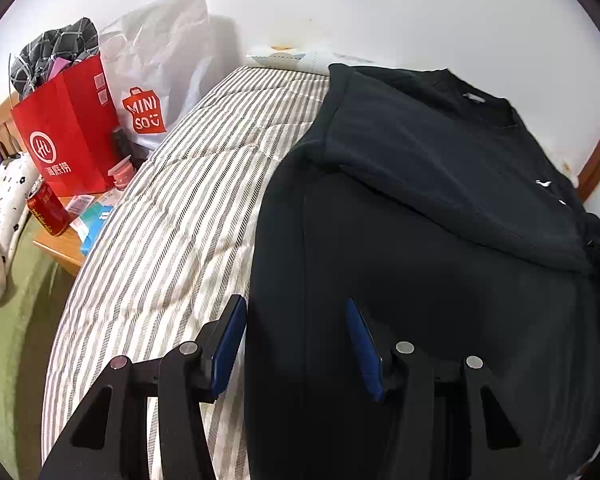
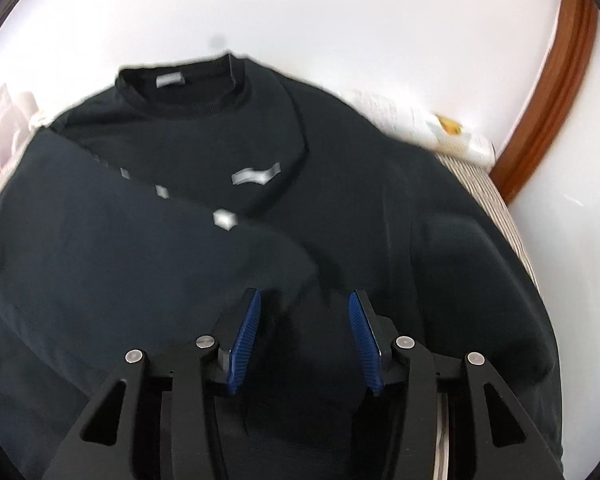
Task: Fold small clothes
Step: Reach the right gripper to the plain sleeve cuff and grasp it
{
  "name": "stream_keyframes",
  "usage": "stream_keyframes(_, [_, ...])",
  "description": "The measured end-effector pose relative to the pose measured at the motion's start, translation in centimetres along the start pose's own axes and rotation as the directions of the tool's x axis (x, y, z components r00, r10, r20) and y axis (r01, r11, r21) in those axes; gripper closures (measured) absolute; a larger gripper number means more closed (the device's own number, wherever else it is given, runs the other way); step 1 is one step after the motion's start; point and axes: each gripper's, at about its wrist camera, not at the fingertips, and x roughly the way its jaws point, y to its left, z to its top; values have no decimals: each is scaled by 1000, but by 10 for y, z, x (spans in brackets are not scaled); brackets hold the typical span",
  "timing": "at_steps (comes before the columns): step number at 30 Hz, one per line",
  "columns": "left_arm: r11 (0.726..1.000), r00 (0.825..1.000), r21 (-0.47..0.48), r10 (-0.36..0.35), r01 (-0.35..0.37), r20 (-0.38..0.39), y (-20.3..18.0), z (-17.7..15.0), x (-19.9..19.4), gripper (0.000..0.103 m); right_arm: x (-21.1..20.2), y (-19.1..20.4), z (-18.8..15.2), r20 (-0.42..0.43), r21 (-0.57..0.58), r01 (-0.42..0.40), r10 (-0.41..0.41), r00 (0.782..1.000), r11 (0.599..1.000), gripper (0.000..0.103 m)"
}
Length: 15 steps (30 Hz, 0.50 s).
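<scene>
A black sweatshirt lies flat on the striped mattress, its collar toward the wall. One sleeve is folded across its chest. My left gripper is open and empty, hovering over the garment's left hem edge. In the right wrist view the sweatshirt fills the frame, with a sleeve lying diagonally over the body. My right gripper is open and empty just above the lower body of the garment, near the sleeve's cuff end.
A wooden bedside table stands left of the mattress with a red paper bag, a white Miniso bag and a red can. A white wall is behind. A wooden door frame is at the right.
</scene>
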Motion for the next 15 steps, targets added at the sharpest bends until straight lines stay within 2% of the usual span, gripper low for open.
stream_keyframes(1, [1000, 1000, 1, -8, 8, 3, 0, -3, -3, 54, 3, -1, -3, -14, -4, 3, -3, 1000, 1000, 57])
stream_keyframes(4, [1000, 1000, 13, -19, 19, 8, -3, -9, -9, 53, -10, -9, -14, 31, 33, -28, 27, 999, 999, 57])
stream_keyframes(7, [999, 1000, 38, -23, 22, 15, -11, -14, -13, 52, -48, -26, -31, 103, 97, -89, 79, 992, 991, 56])
stream_keyframes(9, [999, 999, 39, -33, 32, 18, -15, -14, -15, 50, -68, -36, -42, 134, 111, -64, 48, 990, 992, 47])
stream_keyframes(12, [998, 998, 25, -55, 54, 29, -18, -15, -17, 46, -95, -68, -67, 150, 150, 30, -53, 987, 988, 35])
stream_keyframes(15, [998, 998, 25, -61, 60, 34, -22, -15, -19, 42, -108, -109, -98, 123, 193, 152, -178, 976, 969, 31])
